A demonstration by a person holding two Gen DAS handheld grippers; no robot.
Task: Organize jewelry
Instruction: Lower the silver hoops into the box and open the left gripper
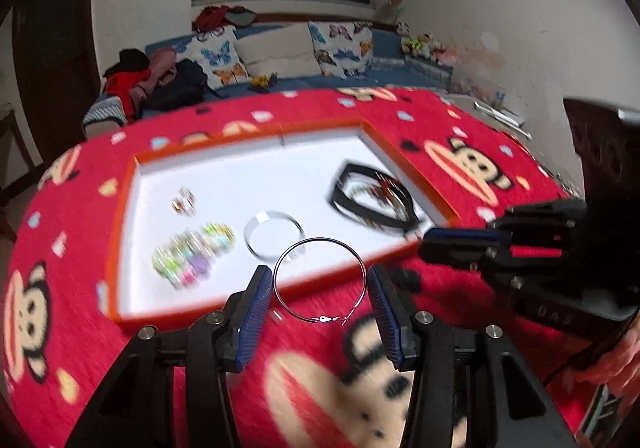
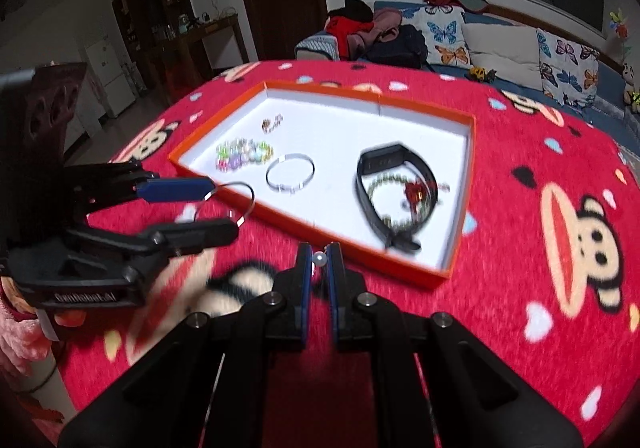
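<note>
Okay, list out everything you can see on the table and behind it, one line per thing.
tray: one, orange rim, white inside, on the table
bead bracelet: one, pastel multicolour, tray's left part
small earrings: a little gold-toned cluster, count unclear, beyond the bead bracelet
bangle: one, silver, tray's middle
black band: one, black, tray's right part
beaded chain: one, pale beads with a red charm, inside the black band
hoop earring: one, silver, between the left gripper's pads
pearl: one, white, pinched at the right gripper's tips
tablecloth: one, red with cartoon monkeys
sofa: one, blue, butterfly cushions, behind the table
left gripper: black, blue pads
right gripper: black, blue pads
</note>
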